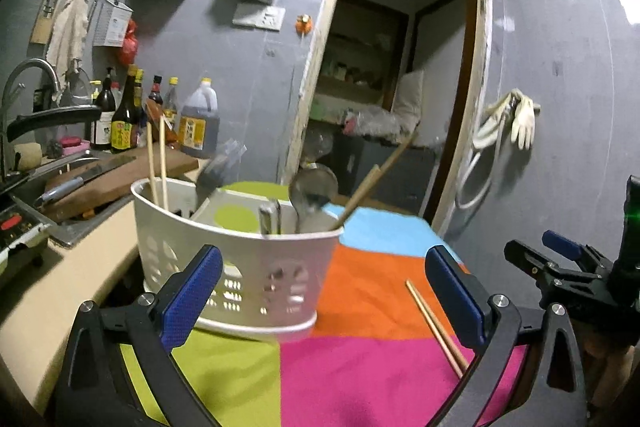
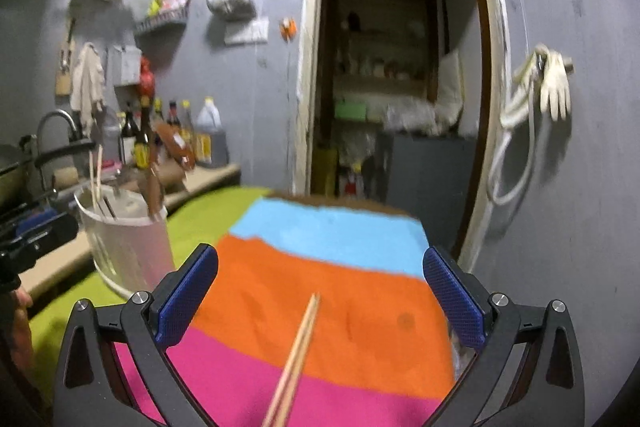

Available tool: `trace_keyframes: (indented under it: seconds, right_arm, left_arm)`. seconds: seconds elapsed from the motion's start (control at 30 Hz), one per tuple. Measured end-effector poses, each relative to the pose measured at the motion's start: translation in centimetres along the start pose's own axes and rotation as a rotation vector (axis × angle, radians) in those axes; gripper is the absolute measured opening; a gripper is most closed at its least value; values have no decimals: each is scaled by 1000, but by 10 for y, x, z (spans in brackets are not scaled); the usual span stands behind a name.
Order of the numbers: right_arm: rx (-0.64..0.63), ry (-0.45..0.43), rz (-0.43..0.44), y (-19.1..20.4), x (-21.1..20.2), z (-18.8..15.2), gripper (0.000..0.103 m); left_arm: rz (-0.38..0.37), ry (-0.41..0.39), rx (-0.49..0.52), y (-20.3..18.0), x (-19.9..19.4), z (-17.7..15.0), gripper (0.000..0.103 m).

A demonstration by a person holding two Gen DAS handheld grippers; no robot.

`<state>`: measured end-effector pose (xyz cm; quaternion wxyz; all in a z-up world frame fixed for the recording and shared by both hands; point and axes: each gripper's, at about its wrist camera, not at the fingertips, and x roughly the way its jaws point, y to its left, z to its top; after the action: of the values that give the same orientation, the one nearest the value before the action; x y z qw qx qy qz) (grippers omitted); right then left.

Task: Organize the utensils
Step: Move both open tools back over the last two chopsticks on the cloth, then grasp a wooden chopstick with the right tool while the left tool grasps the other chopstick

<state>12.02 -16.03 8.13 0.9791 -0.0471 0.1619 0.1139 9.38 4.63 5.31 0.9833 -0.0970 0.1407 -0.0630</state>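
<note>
A white plastic utensil caddy with cut-out holes in its wall [image 1: 240, 259] stands on the green patch of a cloth of green, pink, orange and blue blocks [image 1: 360, 367] that covers the tabletop. Inside the caddy a pair of pale wooden chopsticks [image 1: 157, 163] stands upright at its left end, while a metal ladle [image 1: 310, 187] and a long wooden handle [image 1: 360, 193] lean out of its right end; the other contents are too blurred to name. A second pair of wooden chopsticks [image 2: 298, 355] lies loose on the cloth to the right of the caddy, across the pink and orange blocks, well apart from it. The left claw [image 1: 324, 291] hangs just in front of the caddy with its blue-padded jaws spread wide and nothing between them but the caddy's wall behind. The right claw [image 2: 320, 291] is over the loose chopsticks, its jaws also wide apart and not touching them. Beyond the cloth, a counter along the grey wall carries a row of dark sauce bottles [image 1: 128, 115] beside a sink with a curved tap [image 1: 32, 75].
</note>
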Motion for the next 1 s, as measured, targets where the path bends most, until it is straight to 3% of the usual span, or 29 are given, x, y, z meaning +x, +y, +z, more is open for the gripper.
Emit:
trace_keyframes:
  seconds: [0.27,0.63,1.0]
  right_arm:
    - [59,132,-17,-19,15,-30,103]
    - [-51,413,-61,-16,59,-62,103]
    - [-84,544,-25,-19,82,-75,103]
  left_arm:
    - [5,79,16,-10,23,-20,100]
    - [0,247,59,-26,64,-35,100]
    - [8,393,58,-25,91,-48,100]
